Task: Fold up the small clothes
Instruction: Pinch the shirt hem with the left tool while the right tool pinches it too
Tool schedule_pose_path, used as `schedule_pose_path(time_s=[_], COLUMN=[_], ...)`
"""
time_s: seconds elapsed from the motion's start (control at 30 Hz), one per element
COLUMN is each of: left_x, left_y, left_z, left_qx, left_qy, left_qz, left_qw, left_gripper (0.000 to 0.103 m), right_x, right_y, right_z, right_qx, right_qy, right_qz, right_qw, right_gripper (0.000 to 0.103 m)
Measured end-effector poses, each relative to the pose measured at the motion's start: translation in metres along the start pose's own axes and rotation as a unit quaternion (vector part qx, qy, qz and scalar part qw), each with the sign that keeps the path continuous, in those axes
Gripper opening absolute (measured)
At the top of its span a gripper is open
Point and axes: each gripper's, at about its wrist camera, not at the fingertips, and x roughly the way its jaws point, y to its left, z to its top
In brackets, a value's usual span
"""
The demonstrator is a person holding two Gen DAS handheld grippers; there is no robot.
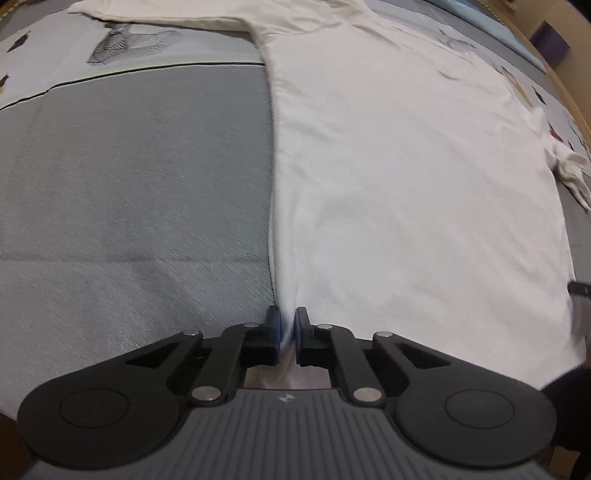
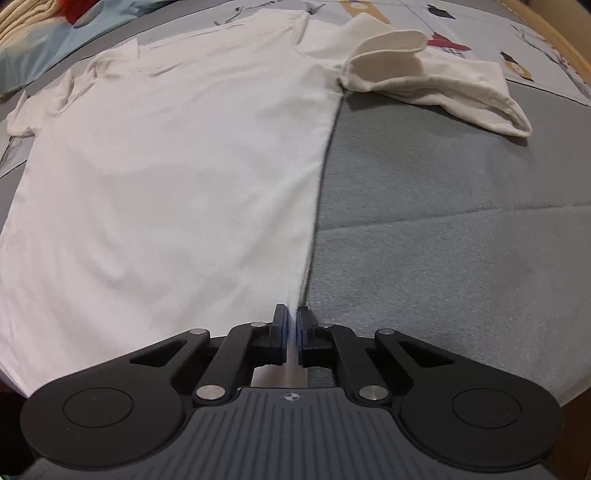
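- The grey bedcover (image 1: 129, 203) is lying bare to the left of the garment, giving room for a fold, and it is running under the whole shirt as the bed keeps everything flat.
- The left sleeve (image 1: 166, 16) is stretching out flat toward the far left, which suggests the shirt has been spread for folding rather than dropped.
- The left hand-held gripper (image 1: 287, 334) is pointing steeply down at the near left corner of the white T-shirt (image 1: 406, 184), its jaws pressed almost together and pinching the hem cloth right at the side seam; a thin strip of white fabric is showing between the blue pads.
- The T-shirt body is lying smooth across the bed, collar end far away, hem end nearest the cameras.
- The right hand-held gripper (image 2: 291, 334) is pinching the opposite hem corner of the T-shirt (image 2: 166, 166) in the same way, jaws nearly shut with cloth between them, just where white fabric is meeting grey bedcover (image 2: 443, 240).
- Holding both bottom corners at once is likely meant to let the hem be lifted evenly and carried toward the collar.
- The right sleeve (image 2: 436, 81) is bunching and curling up at the far right, so it may need flattening or tucking.
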Motion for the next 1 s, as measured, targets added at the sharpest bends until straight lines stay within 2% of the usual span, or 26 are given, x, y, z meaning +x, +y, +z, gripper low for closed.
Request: schedule_pose_path(time_s=[0.23,0.37,0.47,0.6,0.67,0.7,0.77,0.83,0.9,0.93,1.0], left_x=[-0.005,-0.008,-0.010,-0.016,-0.023,-0.029,-0.037,-0.030,-0.009,-0.005,-0.014], left_y=[-0.040,-0.025,-0.024,-0.038,-0.043,-0.044,-0.045,-0.045,-0.051,-0.054,-0.061], left_z=[-0.028,-0.027,-0.029,-0.031,-0.031,-0.031,-0.030,-0.027,-0.029,-0.025,-0.024], left_qx=[0.070,0.032,0.035,0.055,0.059,0.060,0.057,0.052,0.072,0.087,0.100], left_qy=[0.031,0.027,0.024,0.013,-0.013,-0.031,-0.056,-0.037,0.014,0.026,0.002], left_qz=[-0.033,-0.015,0.006,0.007,0.001,0.003,-0.003,-0.016,0.008,0.020,0.027], left_qw=[0.9966,0.9990,0.9991,0.9984,0.9981,0.9977,0.9968,0.9978,0.9973,0.9957,0.9946], left_gripper=[0.007,0.007,0.007,0.008,0.013,0.017,0.017,0.019,0.020,0.021,0.022], right_x=[-0.006,-0.001,0.002,-0.002,-0.011,-0.017,-0.022,-0.014,0.003,0.001,-0.009], right_y=[-0.030,-0.031,-0.020,-0.023,-0.024,-0.023,-0.018,-0.012,-0.009,-0.009,-0.010], right_z=[0.011,0.007,0.000,0.003,0.003,0.002,0.000,-0.004,-0.011,-0.012,-0.011], right_qx=[0.018,0.004,-0.034,-0.037,-0.025,-0.024,-0.035,-0.065,-0.093,-0.095,-0.079], right_qy=[-0.044,-0.022,-0.006,-0.012,-0.031,-0.048,-0.067,-0.045,0.002,-0.009,-0.034], right_qz=[-0.067,-0.033,-0.036,-0.051,-0.049,-0.041,-0.029,-0.038,-0.066,-0.072,-0.067], right_qw=[0.997,0.999,0.999,0.998,0.998,0.998,0.997,0.996,0.993,0.993,0.994], right_gripper=[0.003,0.004,0.004,0.008,0.008,0.012,0.018,0.033,0.035,0.038,0.038])
